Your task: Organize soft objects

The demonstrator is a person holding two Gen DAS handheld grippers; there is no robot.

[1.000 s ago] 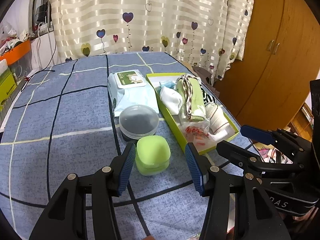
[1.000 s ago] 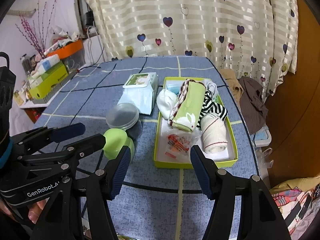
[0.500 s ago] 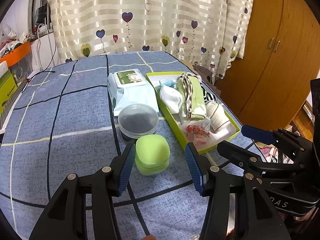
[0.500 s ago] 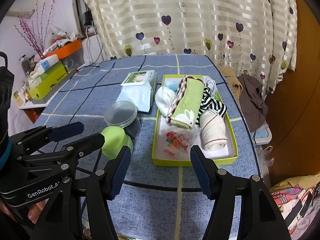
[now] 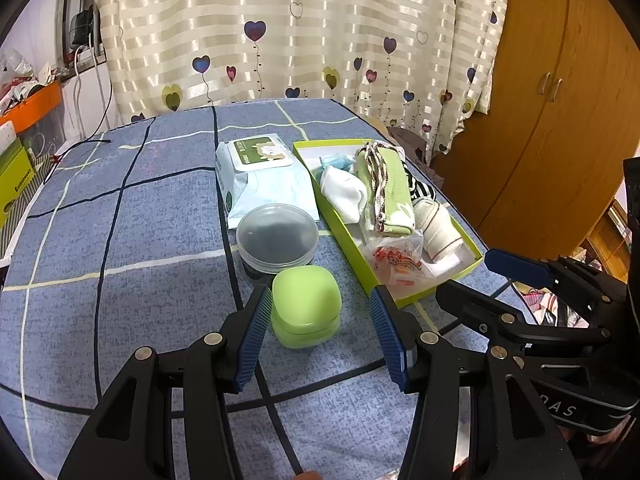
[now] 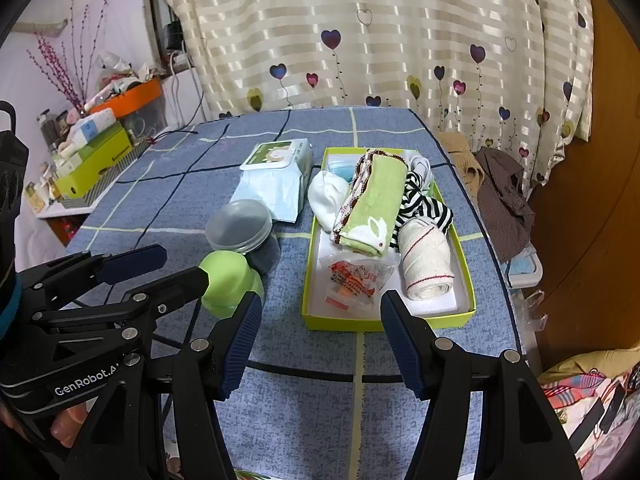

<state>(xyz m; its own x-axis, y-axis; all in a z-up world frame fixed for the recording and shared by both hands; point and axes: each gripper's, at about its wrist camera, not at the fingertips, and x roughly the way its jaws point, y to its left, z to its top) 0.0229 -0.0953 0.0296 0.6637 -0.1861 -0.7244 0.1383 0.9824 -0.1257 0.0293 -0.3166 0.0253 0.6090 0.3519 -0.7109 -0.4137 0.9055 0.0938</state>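
Here, in the left wrist view, the left gripper (image 5: 318, 334) stands with fingers wide, holding nothing, the green lidded case (image 5: 306, 306) just ahead between the tips. To its right the green tray (image 5: 468, 266) holds the soft things: a white sock (image 5: 344, 192), a green towel (image 5: 390, 190) and a cream rolled cloth (image 5: 438, 232). All look light and limp; each is best pinched across its folded middle.

In the right wrist view, the right gripper (image 6: 320, 334) also gapes wide and empty, near the tray's front wall. A crinkly plastic packet (image 6: 352, 276), probably slippery, lies at the near end beside the rolled cloth.
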